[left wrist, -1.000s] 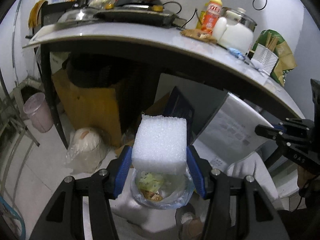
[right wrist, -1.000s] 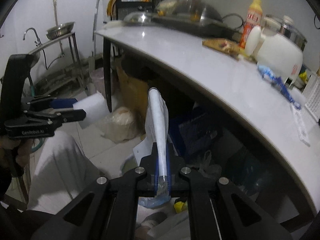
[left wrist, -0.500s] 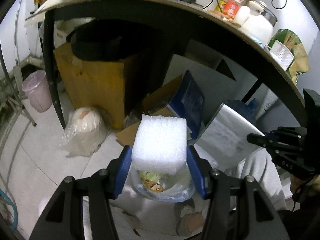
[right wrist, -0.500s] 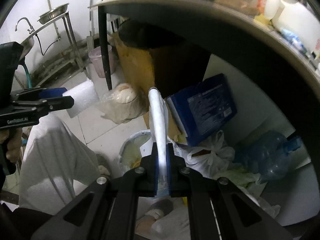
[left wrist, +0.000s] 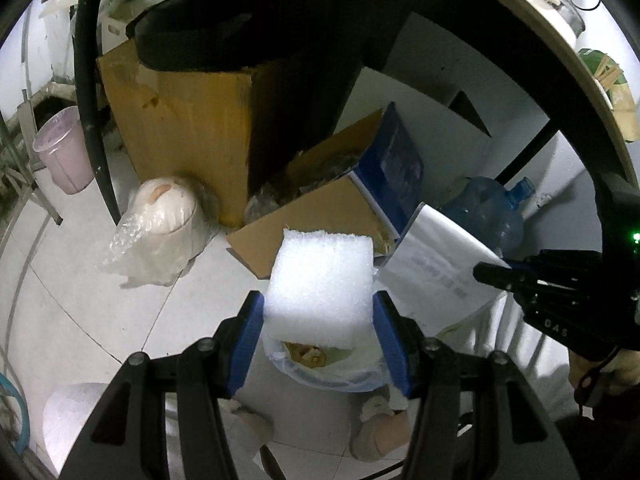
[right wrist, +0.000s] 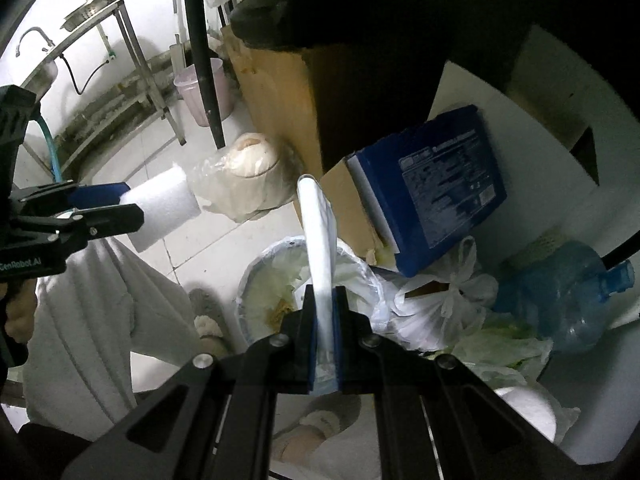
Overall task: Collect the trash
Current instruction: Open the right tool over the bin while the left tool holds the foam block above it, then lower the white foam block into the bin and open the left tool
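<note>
My left gripper [left wrist: 318, 320] is shut on a white foam block [left wrist: 320, 284] and holds it over a bag-lined trash bin [left wrist: 340, 376] with food scraps inside. The foam block also shows in the right wrist view [right wrist: 164, 208]. My right gripper [right wrist: 325, 344] is shut on a flat white paper packet [right wrist: 318, 240], seen edge-on, above the same bin [right wrist: 260, 284]. In the left wrist view the packet [left wrist: 436, 264] shows flat at the right, held by the right gripper [left wrist: 496, 274].
Under the table stand a large cardboard box [left wrist: 180, 120], a blue carton [right wrist: 432, 184], a bubble-wrapped pot [left wrist: 160, 224], a blue water jug [right wrist: 560, 296] and tied white bags [right wrist: 436, 312]. A pink bucket [left wrist: 64, 152] stands at left. My slippered feet [left wrist: 380, 432] are beside the bin.
Both grippers have dropped from tabletop height to below the table edge, closer to the trash bin. Each keeps hold of its item.
</note>
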Demonstrator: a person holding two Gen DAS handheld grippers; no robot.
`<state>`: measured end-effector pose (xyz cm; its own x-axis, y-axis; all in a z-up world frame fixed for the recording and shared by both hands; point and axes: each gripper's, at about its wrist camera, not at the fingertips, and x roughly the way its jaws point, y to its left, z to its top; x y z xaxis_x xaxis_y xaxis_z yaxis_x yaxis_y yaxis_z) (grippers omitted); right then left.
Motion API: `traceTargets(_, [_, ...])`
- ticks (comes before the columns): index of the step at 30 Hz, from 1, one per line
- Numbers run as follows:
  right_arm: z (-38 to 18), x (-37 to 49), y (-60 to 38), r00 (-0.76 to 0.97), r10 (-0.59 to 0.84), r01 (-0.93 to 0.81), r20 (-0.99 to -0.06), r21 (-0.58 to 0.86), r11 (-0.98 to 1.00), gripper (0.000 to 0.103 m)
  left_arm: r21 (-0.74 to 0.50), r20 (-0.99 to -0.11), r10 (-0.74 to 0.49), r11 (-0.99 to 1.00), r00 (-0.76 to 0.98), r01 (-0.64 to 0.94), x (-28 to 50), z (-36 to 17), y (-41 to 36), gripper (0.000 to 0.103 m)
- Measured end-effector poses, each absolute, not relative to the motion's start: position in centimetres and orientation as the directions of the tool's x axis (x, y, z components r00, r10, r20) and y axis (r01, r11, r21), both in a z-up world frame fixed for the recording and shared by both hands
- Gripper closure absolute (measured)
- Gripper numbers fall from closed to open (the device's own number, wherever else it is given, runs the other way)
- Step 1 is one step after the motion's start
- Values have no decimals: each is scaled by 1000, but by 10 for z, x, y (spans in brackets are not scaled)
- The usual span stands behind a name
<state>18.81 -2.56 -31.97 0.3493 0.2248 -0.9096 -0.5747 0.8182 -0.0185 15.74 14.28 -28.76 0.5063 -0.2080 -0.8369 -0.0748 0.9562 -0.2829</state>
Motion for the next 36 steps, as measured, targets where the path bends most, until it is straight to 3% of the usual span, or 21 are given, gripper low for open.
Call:
traceTargets(12, [-355,213,-23,279,228,-540,-933,44,841,96,-289,-872,-228,954,432,-80,171,-318,130,47])
traceTargets(16, [-363,220,-28,262,228,-523,-938,61,850,80,-287,-881,-234,955,412,-72,176,-324,121,47])
traceTargets(36, [-356,222,-103,301,219,-400,-928,86,912,80,-267,-924,-255,964,284,-4,213,-356,56,46])
